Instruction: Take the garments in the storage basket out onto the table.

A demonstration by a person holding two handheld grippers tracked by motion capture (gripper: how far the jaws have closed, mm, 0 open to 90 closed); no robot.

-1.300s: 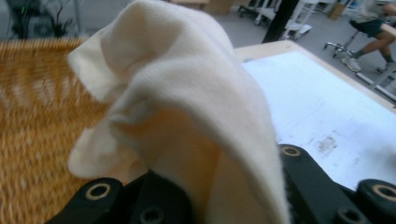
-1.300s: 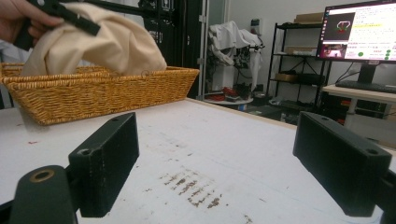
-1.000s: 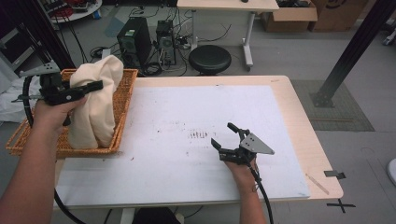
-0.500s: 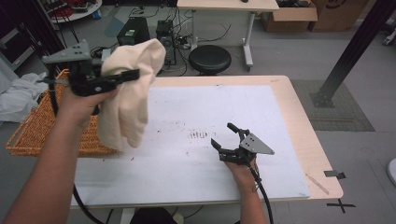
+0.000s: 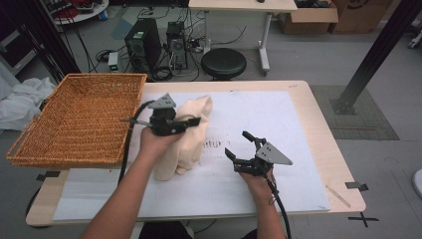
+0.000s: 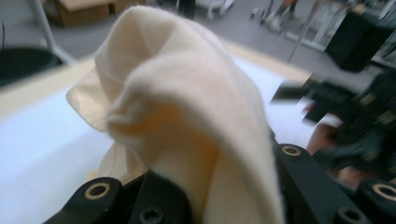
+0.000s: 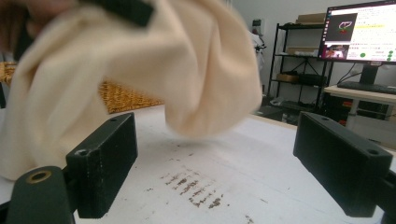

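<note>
A cream cloth hangs from my left gripper, which is shut on its upper fold; the cloth's lower end rests on the white sheet near the table's middle. In the left gripper view the cloth bulges up from between the black jaws. My right gripper stands open just right of the cloth, low over the sheet, with nothing between its fingers. In the right gripper view the cloth hangs close beyond the two wide-apart jaws of the right gripper. An empty wicker basket sits at the table's left end.
Dark smudges mark the sheet beside the cloth. Behind the table stand a black stool and computer towers. White fabric lies on the floor left of the basket. A monitor stands far off.
The left hand has carried the cloth out of the basket, rightward and down, until its lower end touches the white sheet. The right gripper has stayed still and open.
</note>
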